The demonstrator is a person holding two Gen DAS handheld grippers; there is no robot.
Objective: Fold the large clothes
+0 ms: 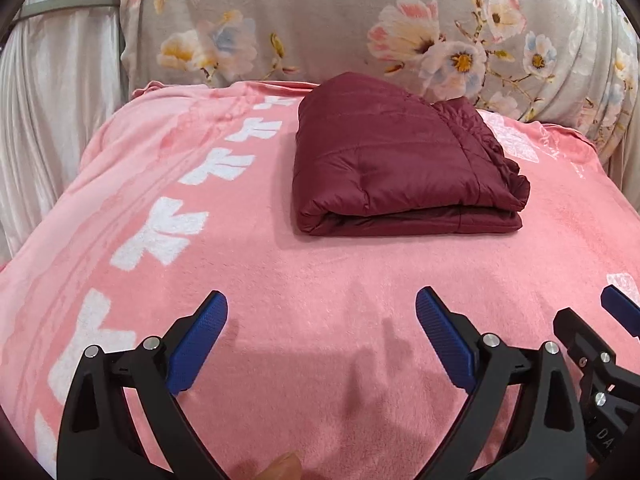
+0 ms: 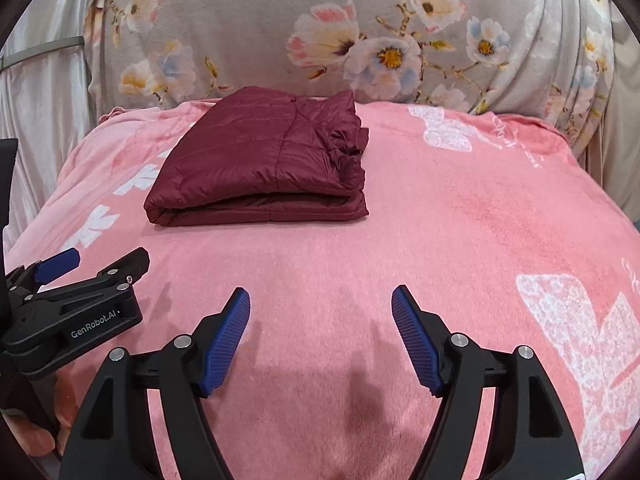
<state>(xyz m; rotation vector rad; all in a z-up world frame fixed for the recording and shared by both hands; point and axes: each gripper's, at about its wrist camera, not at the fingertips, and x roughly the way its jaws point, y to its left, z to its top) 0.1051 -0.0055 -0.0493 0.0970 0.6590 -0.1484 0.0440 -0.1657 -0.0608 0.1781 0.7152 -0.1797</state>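
Observation:
A dark red quilted jacket (image 1: pixel 400 160) lies folded into a compact stack on the pink blanket (image 1: pixel 280 288); it also shows in the right wrist view (image 2: pixel 260 160), left of centre. My left gripper (image 1: pixel 322 304) is open and empty, hovering over the blanket well in front of the jacket. My right gripper (image 2: pixel 320 300) is open and empty too, beside the left one and in front of the jacket. The left gripper also shows in the right wrist view (image 2: pixel 72 304) at the left edge, and a part of the right gripper shows in the left wrist view (image 1: pixel 592 340) at the right edge.
The pink blanket (image 2: pixel 460 220) with white prints covers the surface. A grey floral cloth (image 1: pixel 360 20) rises behind it. Pale curtains (image 1: pixel 52 100) hang at the left. A fingertip (image 1: pixel 280 468) shows at the bottom edge.

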